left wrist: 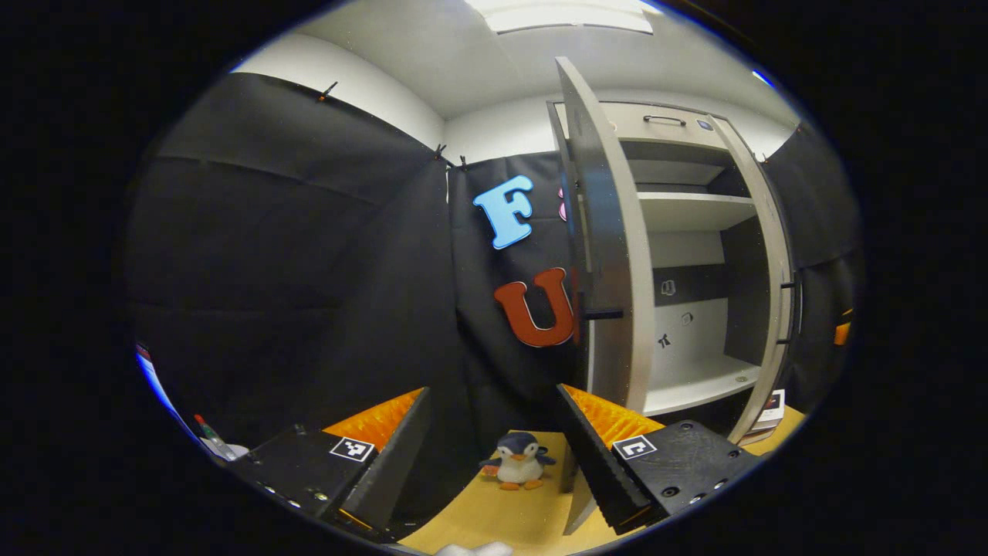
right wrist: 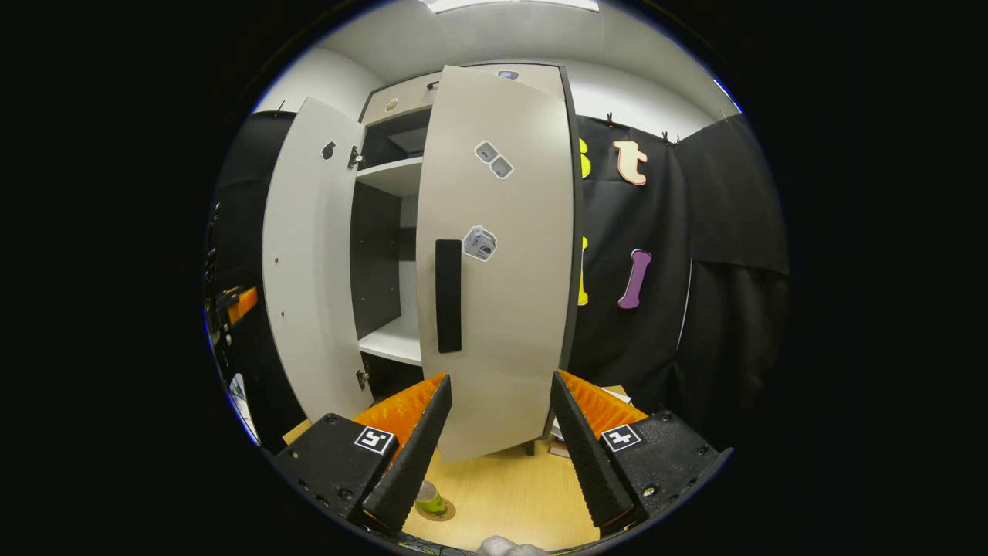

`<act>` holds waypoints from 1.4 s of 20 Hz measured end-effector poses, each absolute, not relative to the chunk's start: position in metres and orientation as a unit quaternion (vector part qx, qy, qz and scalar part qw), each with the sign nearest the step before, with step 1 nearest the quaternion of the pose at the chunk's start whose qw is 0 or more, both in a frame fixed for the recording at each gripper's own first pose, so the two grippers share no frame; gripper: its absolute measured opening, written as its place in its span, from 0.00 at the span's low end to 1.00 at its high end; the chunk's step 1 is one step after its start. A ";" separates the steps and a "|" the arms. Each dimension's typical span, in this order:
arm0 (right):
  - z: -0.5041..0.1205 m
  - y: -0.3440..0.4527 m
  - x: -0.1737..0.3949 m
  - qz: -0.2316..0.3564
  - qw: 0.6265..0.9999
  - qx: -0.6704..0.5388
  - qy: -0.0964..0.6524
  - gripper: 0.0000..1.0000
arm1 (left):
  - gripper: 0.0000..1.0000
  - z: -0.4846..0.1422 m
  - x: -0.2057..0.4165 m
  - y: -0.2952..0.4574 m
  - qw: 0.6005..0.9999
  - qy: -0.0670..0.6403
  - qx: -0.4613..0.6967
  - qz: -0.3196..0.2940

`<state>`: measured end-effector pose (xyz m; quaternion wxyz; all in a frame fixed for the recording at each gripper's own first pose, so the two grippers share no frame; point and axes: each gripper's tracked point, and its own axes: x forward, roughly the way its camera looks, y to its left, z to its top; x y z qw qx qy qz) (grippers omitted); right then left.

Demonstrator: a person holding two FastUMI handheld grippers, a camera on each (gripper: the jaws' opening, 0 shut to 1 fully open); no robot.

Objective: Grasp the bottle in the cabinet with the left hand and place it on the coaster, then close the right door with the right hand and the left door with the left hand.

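Observation:
The grey cabinet stands with both doors swung out. In the right gripper view the right door [right wrist: 502,309] is partly swung in, its black handle [right wrist: 448,296] facing me, and the left door [right wrist: 309,270] stands wide. My right gripper [right wrist: 500,378] is open just before the right door's lower edge; whether it touches, I cannot tell. A small bottle [right wrist: 428,498] stands on a round coaster [right wrist: 446,510] on the table, behind my left finger. In the left gripper view my left gripper [left wrist: 494,390] is open and holds nothing, left of the edge-on left door [left wrist: 610,270].
The cabinet shelves [left wrist: 695,382] are bare. A plush penguin [left wrist: 519,461] sits on the wooden table [left wrist: 532,513] between my left gripper's fingers, farther off. Papers [left wrist: 772,409] lie by the cabinet's right foot. The black cloth wall [left wrist: 309,270] closes off the left.

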<state>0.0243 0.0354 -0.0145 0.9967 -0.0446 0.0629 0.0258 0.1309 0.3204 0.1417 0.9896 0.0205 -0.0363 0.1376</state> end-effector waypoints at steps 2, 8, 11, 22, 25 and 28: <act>-0.017 0.033 0.021 0.018 0.997 -0.048 0.065 0.80 | 0.96 0.139 0.145 0.325 0.991 -0.029 0.015 0.134; -0.025 0.024 0.015 0.005 0.996 -0.042 0.077 0.80 | 0.95 0.141 0.167 0.322 0.990 -0.035 0.018 0.135; -0.026 0.022 0.015 0.003 0.996 -0.038 0.080 0.80 | 0.92 0.140 0.170 0.320 0.990 -0.038 0.025 0.135; -0.029 0.024 0.021 0.018 0.996 -0.031 0.084 0.80 | 0.87 0.142 0.172 0.319 0.989 -0.038 0.038 0.138; -0.029 0.016 0.021 0.014 0.996 -0.030 0.086 0.80 | 0.87 0.141 0.173 0.318 0.989 -0.038 0.034 0.142; -0.030 0.009 0.022 0.010 0.996 -0.026 0.088 0.80 | 0.87 0.143 0.177 0.311 0.990 -0.039 0.033 0.131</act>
